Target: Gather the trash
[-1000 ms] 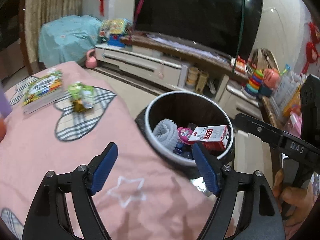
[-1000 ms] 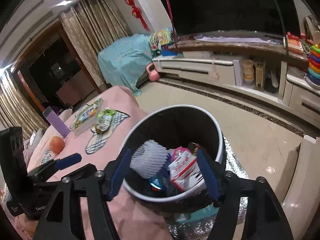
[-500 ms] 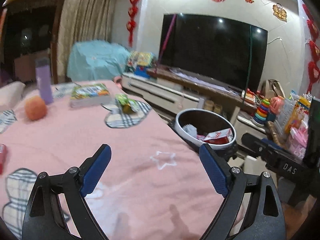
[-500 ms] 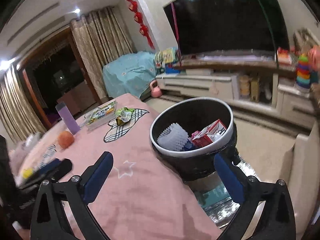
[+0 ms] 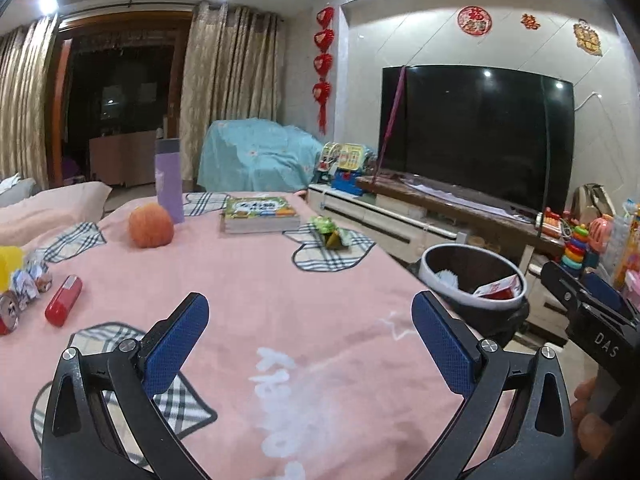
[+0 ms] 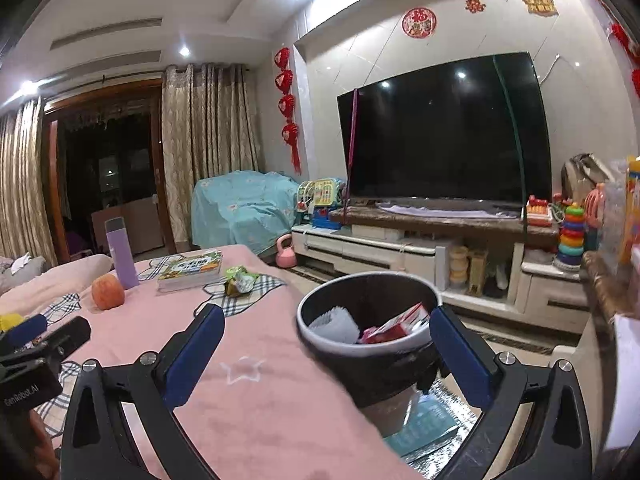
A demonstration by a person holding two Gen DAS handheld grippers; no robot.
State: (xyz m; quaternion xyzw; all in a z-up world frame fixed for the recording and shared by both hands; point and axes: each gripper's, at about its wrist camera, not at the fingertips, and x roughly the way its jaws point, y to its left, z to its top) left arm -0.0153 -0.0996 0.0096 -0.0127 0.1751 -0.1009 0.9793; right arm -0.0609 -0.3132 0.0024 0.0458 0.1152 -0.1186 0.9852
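Hovering over pink tablecloth (image 5: 248, 304), left gripper (image 5: 310, 338) still opening, right gripper (image 6: 326, 350) spread, both empty. One green wrapper (image 5: 334, 234) far ahead; one bin (image 6: 368, 344) beside table.

Dim ceiling-lit room, fisheye-warped edges, slight blur

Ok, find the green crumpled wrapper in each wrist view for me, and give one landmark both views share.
Left wrist view: the green wrapper lies mid-frame, on a plaid heart patch of the pink cloth, right of the book.
Right wrist view: the green wrapper lies left of centre, on the same kind of patch, right of the book.
Shared landmark: the trash bin beside the table.
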